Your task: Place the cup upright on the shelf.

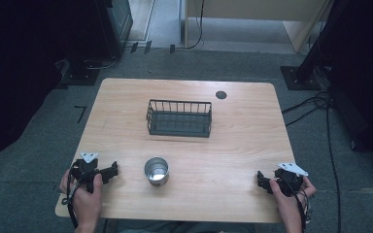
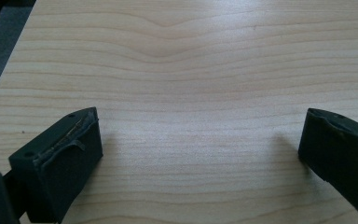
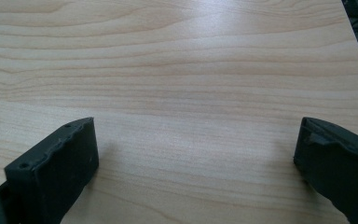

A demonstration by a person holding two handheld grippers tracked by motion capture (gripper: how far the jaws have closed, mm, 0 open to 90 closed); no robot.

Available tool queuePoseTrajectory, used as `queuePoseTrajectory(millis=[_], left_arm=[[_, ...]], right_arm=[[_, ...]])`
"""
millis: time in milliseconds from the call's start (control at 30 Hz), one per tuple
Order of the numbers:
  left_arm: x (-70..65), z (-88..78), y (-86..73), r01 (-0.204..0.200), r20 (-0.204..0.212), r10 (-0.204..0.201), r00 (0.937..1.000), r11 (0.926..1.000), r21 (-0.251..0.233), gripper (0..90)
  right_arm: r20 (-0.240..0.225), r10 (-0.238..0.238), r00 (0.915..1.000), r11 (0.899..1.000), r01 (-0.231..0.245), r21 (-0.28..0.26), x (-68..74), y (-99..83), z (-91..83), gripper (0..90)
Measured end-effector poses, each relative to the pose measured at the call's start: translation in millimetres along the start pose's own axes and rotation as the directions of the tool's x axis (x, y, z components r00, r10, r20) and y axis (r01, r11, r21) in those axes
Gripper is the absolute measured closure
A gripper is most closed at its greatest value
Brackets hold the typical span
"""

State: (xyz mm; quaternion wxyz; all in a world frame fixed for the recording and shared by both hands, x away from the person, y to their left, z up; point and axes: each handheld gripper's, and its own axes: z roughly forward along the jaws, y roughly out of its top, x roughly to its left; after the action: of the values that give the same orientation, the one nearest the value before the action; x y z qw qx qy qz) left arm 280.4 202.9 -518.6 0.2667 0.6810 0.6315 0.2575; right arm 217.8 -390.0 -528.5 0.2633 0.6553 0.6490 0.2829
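A shiny metal cup [image 1: 156, 171] stands upright on the wooden table [image 1: 243, 141], near its front edge and midway between my hands. Behind it, toward the table's middle, sits a dark wire basket [image 1: 179, 118] with nothing visible inside. My left gripper [image 1: 108, 172] rests at the front left, left of the cup and apart from it. In the left gripper view my left gripper [image 2: 200, 140] stands open over bare wood. My right gripper [image 1: 263, 181] rests at the front right corner. Seen from its own camera, my right gripper [image 3: 196, 140] is open too, with only wood between the jaws.
A small dark round spot [image 1: 221, 94] marks the table's far edge. Grey carpet surrounds the table, with cables [image 1: 320, 104] and a stand base [image 1: 298, 77] at the right and dark equipment [image 1: 114, 24] at the far left.
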Motion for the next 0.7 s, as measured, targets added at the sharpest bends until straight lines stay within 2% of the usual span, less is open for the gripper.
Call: queuePoseTrajectory(millis=[67,267,400,433,633,700], left_arm=[[0.0,0.0,0.0,0.000,0.000,0.000,1.0000,1.0000,0.000,0.0],[-0.6,0.6,0.3,0.006,-0.004,-0.006,1.0000,1.0000,-0.002,0.0],[-0.6,0.7,0.4,0.007,-0.004,-0.007,1.0000,1.0000,-0.003,0.0],[-0.4,0.6,0.3,0.005,-0.004,-0.005,1.0000,1.0000,-0.002,0.0],[-0.4,0.6,0.4,0.005,-0.004,-0.005,1.0000,1.0000,-0.002,0.0],[-1.0,0.8,0.7,0.011,-0.007,-0.011,0.9999,0.9999,-0.001,0.0]], right_arm=[[-0.016,-0.015,0.9998,1.000,0.015,-0.002,0.7,0.6,0.4,0.2],[-0.018,-0.017,0.9997,1.000,0.017,-0.002,0.8,1.7,1.6,0.1],[-0.010,0.015,0.9998,1.000,-0.015,0.008,3.4,3.4,-0.2,2.4],[-0.027,0.038,0.9989,0.999,-0.038,0.003,4.4,5.6,-1.0,2.4],[-0.074,0.026,0.9969,0.999,-0.029,-0.040,13.6,16.0,-10.0,2.4],[-0.089,0.012,0.9959,0.998,-0.017,-0.056,22.6,24.1,-13.7,2.4]])
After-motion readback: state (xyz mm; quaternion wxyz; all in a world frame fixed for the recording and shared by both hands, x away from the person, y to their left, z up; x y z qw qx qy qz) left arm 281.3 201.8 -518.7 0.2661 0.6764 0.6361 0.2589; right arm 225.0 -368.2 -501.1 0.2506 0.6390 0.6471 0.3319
